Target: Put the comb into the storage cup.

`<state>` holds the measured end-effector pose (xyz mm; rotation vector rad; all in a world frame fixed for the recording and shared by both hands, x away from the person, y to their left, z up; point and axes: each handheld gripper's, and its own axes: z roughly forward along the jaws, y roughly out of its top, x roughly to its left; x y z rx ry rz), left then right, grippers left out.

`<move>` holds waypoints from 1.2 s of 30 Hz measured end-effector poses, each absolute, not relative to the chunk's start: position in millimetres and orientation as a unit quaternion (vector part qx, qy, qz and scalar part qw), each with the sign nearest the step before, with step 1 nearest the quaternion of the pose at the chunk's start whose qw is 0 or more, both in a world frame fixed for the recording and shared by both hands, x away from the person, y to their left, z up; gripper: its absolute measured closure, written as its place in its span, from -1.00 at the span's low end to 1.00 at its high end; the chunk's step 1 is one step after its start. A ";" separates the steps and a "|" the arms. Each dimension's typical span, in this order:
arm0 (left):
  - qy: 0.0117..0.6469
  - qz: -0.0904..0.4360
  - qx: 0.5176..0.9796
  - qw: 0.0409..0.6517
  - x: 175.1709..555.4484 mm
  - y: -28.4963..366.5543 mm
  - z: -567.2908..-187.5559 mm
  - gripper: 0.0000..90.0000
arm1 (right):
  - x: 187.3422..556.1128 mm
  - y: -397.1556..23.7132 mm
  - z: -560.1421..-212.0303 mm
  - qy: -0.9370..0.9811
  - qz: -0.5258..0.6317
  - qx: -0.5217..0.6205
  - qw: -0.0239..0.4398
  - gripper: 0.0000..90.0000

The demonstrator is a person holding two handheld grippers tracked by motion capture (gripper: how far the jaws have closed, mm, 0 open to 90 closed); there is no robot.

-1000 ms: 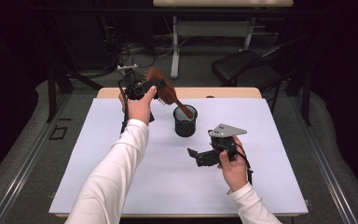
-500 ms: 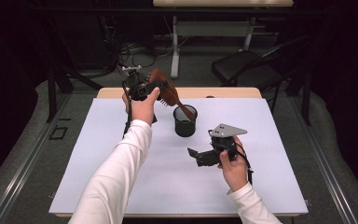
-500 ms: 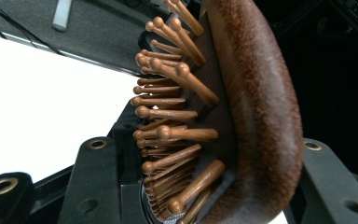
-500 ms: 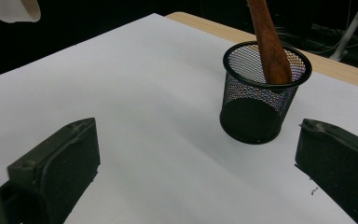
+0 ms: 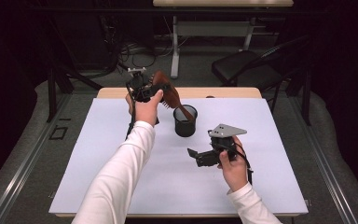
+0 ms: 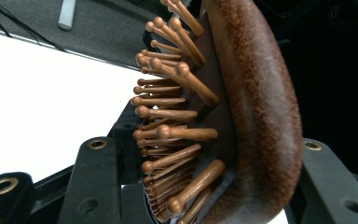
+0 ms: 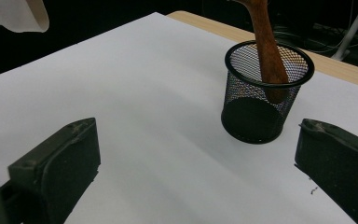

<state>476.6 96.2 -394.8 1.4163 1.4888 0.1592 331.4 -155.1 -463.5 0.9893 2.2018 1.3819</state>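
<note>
Hairbrush lowered, handle inside mesh cup, left claw gripping brush, right claw wide.

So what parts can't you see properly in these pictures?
- Brush handle: in the left gripper view the bottom edge and the jaws cut it off.
- Handle tip: in the right gripper view it goes into the cup, and the mesh blurs whether it touches the bottom.
- Brush head: cut off by the top edge of the right gripper view.
- Right gripper: in the high view the jaws are too small and dark to judge.
</note>
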 end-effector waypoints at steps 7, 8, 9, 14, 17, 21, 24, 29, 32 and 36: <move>0.624 0.063 0.588 0.511 478.3 93.9 -402.6 0.08 | 331.3 -153.9 -464.0 0.781 0.488 0.347 0.178 -1.00; 0.624 0.062 0.588 0.510 478.5 93.7 -403.7 0.08 | 331.4 -154.2 -464.0 0.781 0.488 0.347 0.178 -1.00; 0.625 0.062 0.589 0.509 478.8 93.8 -404.9 0.08 | 331.5 -154.4 -464.0 0.780 0.489 0.348 0.178 -1.00; 0.628 0.057 0.588 0.506 480.2 94.3 -409.7 0.08 | 331.5 -153.9 -464.5 0.782 0.487 0.348 0.176 -1.00; 0.629 0.055 0.588 0.505 480.6 93.7 -411.9 0.08 | 331.5 -153.4 -465.0 0.782 0.486 0.348 0.176 -1.00; 0.631 0.056 0.587 0.504 481.5 93.3 -415.3 0.08 | 331.6 -153.3 -465.2 0.783 0.486 0.347 0.175 -1.00; 0.633 0.055 0.587 0.502 482.1 93.6 -418.1 0.08 | 331.7 -153.4 -465.3 0.783 0.486 0.348 0.175 -1.00; 0.636 0.053 0.586 0.499 482.6 94.8 -422.4 0.08 | 331.9 -153.4 -465.7 0.783 0.485 0.348 0.175 -1.00; 0.638 0.051 0.586 0.498 483.0 95.3 -424.8 0.08 | 331.9 -153.2 -465.9 0.783 0.485 0.348 0.175 -1.00; 0.639 0.052 0.587 0.496 483.5 95.4 -427.4 0.08 | 332.0 -153.2 -465.9 0.783 0.486 0.348 0.175 -1.00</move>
